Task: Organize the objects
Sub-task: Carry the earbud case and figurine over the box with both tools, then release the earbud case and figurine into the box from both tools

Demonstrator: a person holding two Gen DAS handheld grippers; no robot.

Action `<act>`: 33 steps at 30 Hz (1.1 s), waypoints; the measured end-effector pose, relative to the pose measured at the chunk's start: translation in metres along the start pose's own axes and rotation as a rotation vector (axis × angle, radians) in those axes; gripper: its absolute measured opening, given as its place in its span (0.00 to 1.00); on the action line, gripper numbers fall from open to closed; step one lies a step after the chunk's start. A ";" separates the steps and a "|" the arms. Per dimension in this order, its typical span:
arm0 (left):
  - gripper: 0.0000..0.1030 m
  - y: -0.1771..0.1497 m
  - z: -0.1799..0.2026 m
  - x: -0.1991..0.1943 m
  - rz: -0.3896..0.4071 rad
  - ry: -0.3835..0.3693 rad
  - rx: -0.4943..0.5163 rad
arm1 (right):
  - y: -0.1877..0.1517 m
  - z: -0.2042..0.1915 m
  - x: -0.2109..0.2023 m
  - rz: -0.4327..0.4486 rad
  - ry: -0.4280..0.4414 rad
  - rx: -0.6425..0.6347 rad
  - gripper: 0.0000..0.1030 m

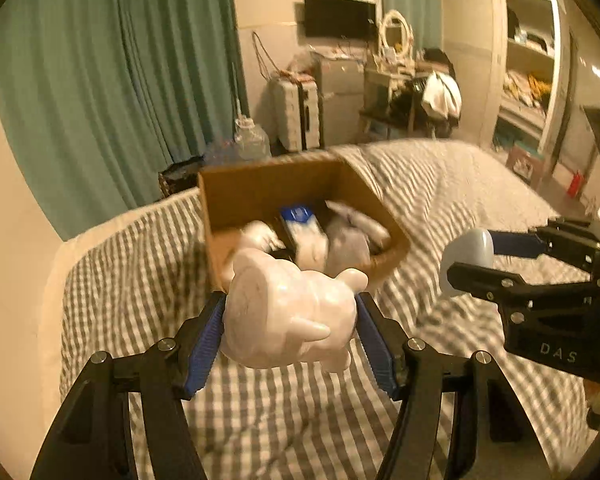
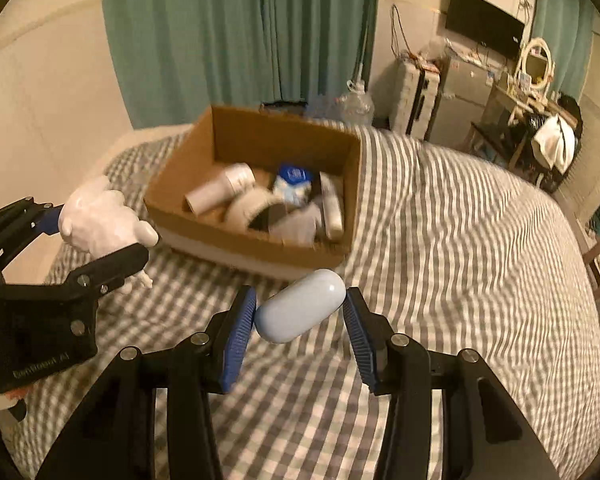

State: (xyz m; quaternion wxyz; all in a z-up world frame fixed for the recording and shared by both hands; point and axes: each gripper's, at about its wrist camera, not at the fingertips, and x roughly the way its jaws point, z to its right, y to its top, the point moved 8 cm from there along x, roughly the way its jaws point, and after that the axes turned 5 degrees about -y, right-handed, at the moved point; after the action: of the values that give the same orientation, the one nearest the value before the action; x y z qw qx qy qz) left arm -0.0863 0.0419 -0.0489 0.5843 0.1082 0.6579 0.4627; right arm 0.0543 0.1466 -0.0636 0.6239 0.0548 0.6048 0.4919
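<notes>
My left gripper (image 1: 290, 316) is shut on a white animal figurine (image 1: 288, 316) and holds it above the bed, just short of an open cardboard box (image 1: 260, 188). In the right wrist view the figurine (image 2: 96, 220) shows at the left, left of the box (image 2: 196, 152). My right gripper (image 2: 300, 316) is shut on a pale blue oval case (image 2: 300, 310), held above the bed in front of the box's near wall. The case also shows in the left wrist view (image 1: 466, 252). The box holds several items: a white cylinder (image 2: 220, 190), a blue-and-white pouch (image 2: 294, 184) and tubes.
The box sits on a bed with a grey-and-white checked cover (image 2: 460, 260). Green curtains (image 1: 112, 80) hang behind it. A clear water jug (image 1: 252, 140), a suitcase (image 1: 296, 114), a cluttered desk (image 1: 404, 80) and open shelves (image 1: 528, 72) stand beyond the bed.
</notes>
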 end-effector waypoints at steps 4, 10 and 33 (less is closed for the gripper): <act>0.64 0.031 -0.019 -0.004 0.045 0.051 -0.001 | 0.035 -0.003 -0.011 0.048 0.034 0.005 0.44; 0.64 0.069 -0.042 0.023 0.062 0.062 -0.033 | 0.091 -0.006 0.006 0.071 0.066 0.009 0.44; 0.65 0.079 -0.065 0.151 0.002 0.002 0.026 | 0.130 0.012 0.174 -0.041 0.114 0.100 0.45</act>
State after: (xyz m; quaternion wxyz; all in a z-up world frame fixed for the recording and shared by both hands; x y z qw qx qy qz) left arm -0.2188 0.1568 -0.0989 0.5818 0.1159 0.6642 0.4548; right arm -0.0448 0.3369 -0.0963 0.5950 0.0452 0.6640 0.4506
